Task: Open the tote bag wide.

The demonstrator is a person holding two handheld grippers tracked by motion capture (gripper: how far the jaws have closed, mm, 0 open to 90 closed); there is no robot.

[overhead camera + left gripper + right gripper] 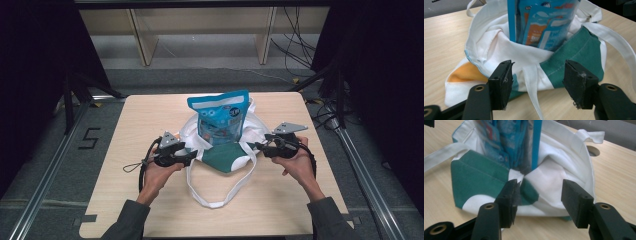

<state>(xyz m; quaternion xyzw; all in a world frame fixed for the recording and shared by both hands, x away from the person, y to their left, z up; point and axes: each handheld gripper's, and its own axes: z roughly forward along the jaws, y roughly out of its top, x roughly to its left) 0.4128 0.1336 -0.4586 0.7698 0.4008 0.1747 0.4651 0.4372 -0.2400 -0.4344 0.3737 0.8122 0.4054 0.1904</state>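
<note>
From above, the white-and-green tote bag [220, 150] sits mid-desk [150, 200] with a blue snack packet [220, 117] standing in it, while the left gripper [192, 157] view adds an orange patch [465, 73]; both the left and the right gripper [252, 146] hold their fingers apart, gripping nothing.

A black "5" [89, 138] marks the floor at left of the frame; the blue packet's [220, 117] print seems too blurred to read.
</note>
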